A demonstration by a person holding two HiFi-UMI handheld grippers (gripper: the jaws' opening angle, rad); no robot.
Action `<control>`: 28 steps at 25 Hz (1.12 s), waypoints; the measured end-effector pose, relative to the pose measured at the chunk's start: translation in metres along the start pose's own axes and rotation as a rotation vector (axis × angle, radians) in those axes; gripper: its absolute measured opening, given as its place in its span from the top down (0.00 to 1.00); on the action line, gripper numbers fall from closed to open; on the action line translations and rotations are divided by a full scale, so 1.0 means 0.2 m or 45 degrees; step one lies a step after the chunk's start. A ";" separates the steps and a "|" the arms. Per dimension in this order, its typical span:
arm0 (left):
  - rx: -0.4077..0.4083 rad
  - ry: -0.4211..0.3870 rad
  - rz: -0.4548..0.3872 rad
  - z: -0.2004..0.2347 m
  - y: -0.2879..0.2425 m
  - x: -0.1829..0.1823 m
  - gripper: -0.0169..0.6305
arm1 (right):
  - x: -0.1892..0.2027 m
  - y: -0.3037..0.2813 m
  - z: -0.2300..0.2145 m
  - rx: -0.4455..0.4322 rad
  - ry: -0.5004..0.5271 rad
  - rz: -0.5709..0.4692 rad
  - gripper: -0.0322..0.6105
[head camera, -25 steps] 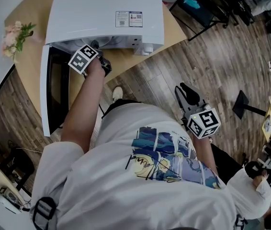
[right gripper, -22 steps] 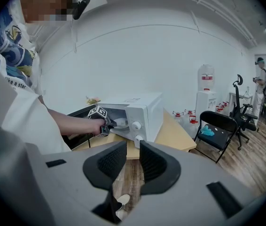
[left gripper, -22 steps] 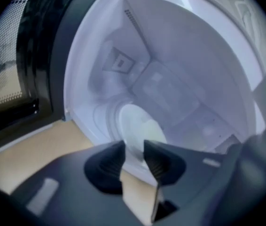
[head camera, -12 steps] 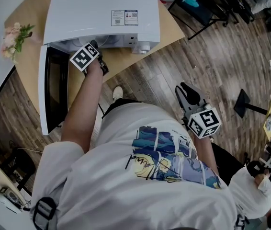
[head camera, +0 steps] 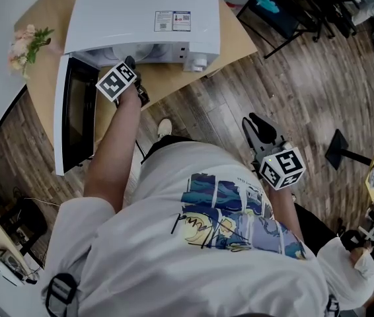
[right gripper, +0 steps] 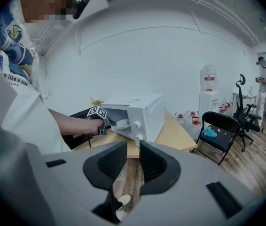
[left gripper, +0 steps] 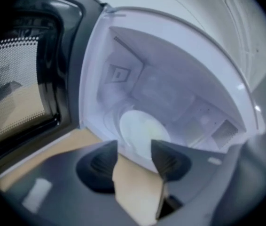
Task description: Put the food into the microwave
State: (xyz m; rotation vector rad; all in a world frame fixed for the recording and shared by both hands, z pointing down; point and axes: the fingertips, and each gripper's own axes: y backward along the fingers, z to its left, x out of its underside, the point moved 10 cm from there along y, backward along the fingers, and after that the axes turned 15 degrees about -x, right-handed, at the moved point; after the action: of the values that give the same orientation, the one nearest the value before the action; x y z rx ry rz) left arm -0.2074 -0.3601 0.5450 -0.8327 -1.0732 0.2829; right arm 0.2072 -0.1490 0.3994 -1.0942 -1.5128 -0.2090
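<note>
Got the left gripper [left gripper: 134, 145] spread wide and empty, aimed into the open white boxy microwave [head camera: 141, 12] on the tan wooden table [head camera: 238, 37]. Can see the pale round plate of food [left gripper: 140, 128] inside it. Got the right gripper [right gripper: 133, 147] slightly parted, empty, over the wood floor [head camera: 293, 91].

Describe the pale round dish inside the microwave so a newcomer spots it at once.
Find the white microwave on the wooden table, its door standing open. Inside it, just beyond the left gripper's open jaws, lies the dish: the only round, pale thing on the cavity floor.
</note>
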 end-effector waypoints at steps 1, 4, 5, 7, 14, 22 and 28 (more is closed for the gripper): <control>0.006 0.007 0.001 0.01 0.02 0.00 0.63 | 0.00 0.00 0.00 -0.009 0.006 -0.003 0.83; 0.023 0.029 -0.003 0.03 0.08 0.03 0.63 | 0.01 0.02 0.00 -0.037 0.023 -0.013 0.84; 0.030 0.033 -0.006 0.04 0.10 0.03 0.63 | 0.01 0.02 0.01 -0.047 0.028 -0.017 0.84; 0.047 0.037 -0.016 0.06 0.15 0.05 0.63 | 0.02 0.03 0.01 -0.071 0.040 -0.024 0.85; 0.131 0.025 -0.058 0.07 0.38 0.14 0.76 | 0.05 0.08 0.03 -0.154 0.078 -0.040 0.89; 0.256 -0.002 -0.100 0.05 0.67 0.29 0.94 | 0.13 0.16 0.02 -0.231 0.086 -0.046 0.91; 0.426 -0.065 -0.105 0.00 0.90 0.45 0.96 | 0.20 0.23 0.03 -0.287 0.098 -0.037 0.93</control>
State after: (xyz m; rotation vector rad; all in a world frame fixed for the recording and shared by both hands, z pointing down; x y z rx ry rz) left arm -0.1328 -0.1860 0.4748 -0.4834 -1.0688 0.4034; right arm 0.2422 -0.0995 0.4117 -1.2276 -1.4617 -0.4459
